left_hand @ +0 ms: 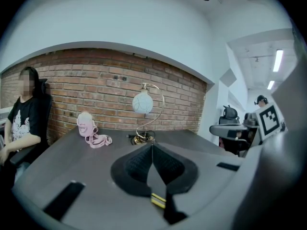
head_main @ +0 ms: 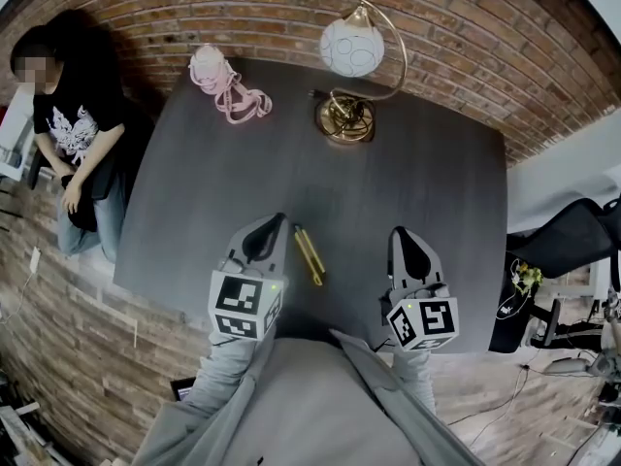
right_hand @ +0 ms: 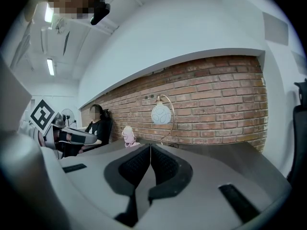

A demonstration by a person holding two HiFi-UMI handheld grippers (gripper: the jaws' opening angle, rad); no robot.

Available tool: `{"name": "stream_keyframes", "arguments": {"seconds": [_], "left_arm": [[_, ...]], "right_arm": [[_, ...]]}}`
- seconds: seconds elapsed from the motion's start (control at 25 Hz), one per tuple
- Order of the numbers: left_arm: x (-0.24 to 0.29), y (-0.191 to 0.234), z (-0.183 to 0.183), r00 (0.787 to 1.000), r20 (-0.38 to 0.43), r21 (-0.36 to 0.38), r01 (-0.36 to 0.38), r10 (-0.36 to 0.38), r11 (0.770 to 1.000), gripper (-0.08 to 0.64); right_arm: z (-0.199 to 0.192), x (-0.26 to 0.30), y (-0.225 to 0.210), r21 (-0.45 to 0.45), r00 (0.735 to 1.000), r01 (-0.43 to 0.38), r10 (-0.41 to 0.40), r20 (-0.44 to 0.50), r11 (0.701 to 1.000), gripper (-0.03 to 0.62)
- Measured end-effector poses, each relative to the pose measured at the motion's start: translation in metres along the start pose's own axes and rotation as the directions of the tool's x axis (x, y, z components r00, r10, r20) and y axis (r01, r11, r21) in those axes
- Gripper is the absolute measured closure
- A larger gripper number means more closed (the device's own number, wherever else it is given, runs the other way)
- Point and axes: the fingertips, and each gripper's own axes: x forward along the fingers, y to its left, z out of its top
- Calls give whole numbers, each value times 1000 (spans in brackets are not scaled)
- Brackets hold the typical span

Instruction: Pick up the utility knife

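One utility knife [head_main: 310, 256], one lamp [head_main: 351, 49], one pink bag [head_main: 225, 87].

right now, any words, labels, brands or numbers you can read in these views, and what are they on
No text can be read in any view.
The left cube and right cube bear only black-and-white square patterns, no letters or digits.
The shirt has a white print, too blurred to read.
Any label on the knife is too small to tell.
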Motion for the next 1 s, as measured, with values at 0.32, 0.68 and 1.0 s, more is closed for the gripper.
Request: {"name": "stream_keyframes", "arguments": {"seconds": [0.32,0.68,1.0], "left_arm": [[10,-4,-30,998,-64,-54,-25,21,998,538],[25,-12,-70,989,-147,-145,-57,35,988,477],[46,-17,-124,961,-271,-184,-110,57,977,408]], "right_arm": [[-12,-2,1,19,1000,4,-4,-22,1000,572],[-28,-8,-4,42,999,6,-4,-47,999,572],[-43,-7,-6,58,997,5,0,-74,998,572]]}}
